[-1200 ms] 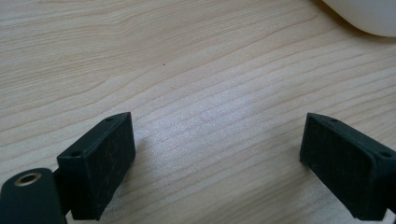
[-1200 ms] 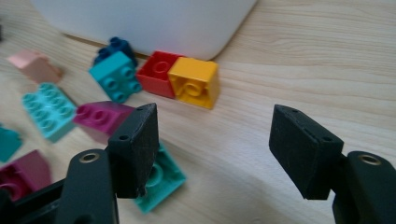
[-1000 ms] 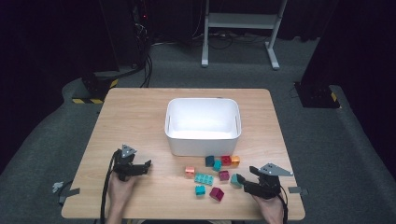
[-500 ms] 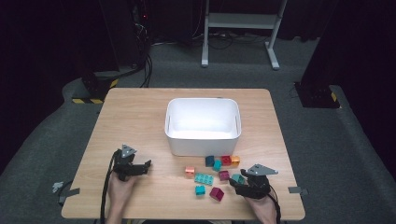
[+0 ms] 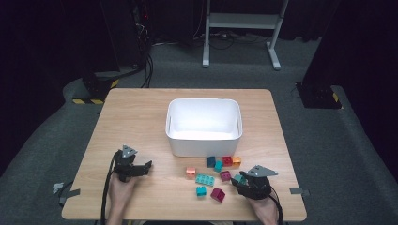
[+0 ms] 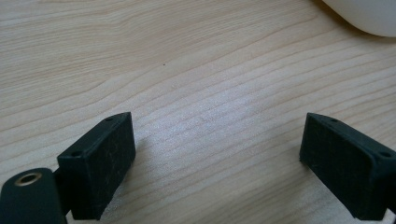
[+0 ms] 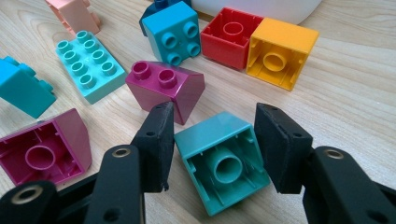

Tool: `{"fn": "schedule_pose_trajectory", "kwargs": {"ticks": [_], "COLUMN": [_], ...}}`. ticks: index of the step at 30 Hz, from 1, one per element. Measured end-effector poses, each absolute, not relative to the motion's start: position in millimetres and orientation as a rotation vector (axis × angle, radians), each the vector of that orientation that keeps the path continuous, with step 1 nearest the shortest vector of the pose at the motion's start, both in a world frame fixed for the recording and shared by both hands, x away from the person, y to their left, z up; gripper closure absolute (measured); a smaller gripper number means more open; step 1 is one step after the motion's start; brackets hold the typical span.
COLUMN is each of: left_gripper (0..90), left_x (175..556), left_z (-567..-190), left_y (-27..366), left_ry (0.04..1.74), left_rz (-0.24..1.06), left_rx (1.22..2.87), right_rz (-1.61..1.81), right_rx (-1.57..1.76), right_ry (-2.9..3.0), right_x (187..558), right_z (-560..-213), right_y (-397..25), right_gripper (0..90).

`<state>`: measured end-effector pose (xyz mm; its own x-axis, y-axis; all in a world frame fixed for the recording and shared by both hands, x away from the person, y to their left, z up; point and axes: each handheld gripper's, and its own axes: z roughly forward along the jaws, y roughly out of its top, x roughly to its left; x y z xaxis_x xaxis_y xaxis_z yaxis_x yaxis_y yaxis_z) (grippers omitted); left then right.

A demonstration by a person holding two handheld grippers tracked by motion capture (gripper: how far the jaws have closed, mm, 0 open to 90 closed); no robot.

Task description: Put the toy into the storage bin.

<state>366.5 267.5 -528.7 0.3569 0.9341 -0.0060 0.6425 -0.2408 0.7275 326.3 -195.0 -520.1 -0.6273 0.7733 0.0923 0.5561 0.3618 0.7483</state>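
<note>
A teal brick (image 7: 219, 158) lies on the table with its hollow underside facing the camera, and my right gripper (image 7: 215, 126) is shut on it, one jaw against each side. From above, that gripper (image 5: 241, 180) sits at the right end of the brick cluster. A magenta sloped brick (image 7: 166, 88) lies just beyond the teal one. My left gripper (image 6: 217, 135) stands open over bare wood, nothing between its jaws; from above it (image 5: 145, 168) rests near the front left of the table. A white bin (image 5: 202, 145) sits in the middle.
Loose bricks lie in front of the bin: red (image 7: 231, 37), orange (image 7: 278, 51), a blue-green square one (image 7: 173, 32), a light teal long one (image 7: 88, 63), pink (image 7: 74, 14) and another magenta one (image 7: 44, 149). The bin's corner (image 6: 369, 14) is ahead of my left gripper.
My right gripper has slid left along the front of the table into the brick cluster and now holds the teal brick. The left gripper has stayed put.
</note>
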Motion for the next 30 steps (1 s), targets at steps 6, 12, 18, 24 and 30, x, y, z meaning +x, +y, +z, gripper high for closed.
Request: {"fn": "schedule_pose_trajectory", "kwargs": {"ticks": [6, 12, 18, 24, 30], "left_gripper": [10.5, 10.5, 10.5, 10.5, 11.0], "left_x": [366.5, 366.5, 366.5, 366.5, 366.5], "left_z": [-528.7, -528.7, -528.7, -528.7, -528.6], "left_y": [267.5, 267.5, 267.5, 267.5, 267.4], "left_ry": [1.366, 1.365, 1.365, 1.365, 1.369], "left_rz": [0.583, 0.583, 0.583, 0.583, 0.585], "left_rx": [1.978, 1.979, 1.979, 1.979, 1.975], "right_rz": [1.138, 1.147, 1.149, 1.169, 1.170], "right_rx": [1.183, 1.188, 1.176, 1.170, 1.150], "right_ry": [2.329, 2.311, 2.304, 2.273, 2.271], "right_x": [326.8, 328.4, 330.3, 333.6, 339.2], "right_z": [-517.4, -512.1, -504.0, -488.4, -472.9], "right_y": [-198.8, -200.9, -202.3, -207.7, -204.8], "right_gripper": [50.8, 51.3, 51.6, 52.3, 52.8]}}
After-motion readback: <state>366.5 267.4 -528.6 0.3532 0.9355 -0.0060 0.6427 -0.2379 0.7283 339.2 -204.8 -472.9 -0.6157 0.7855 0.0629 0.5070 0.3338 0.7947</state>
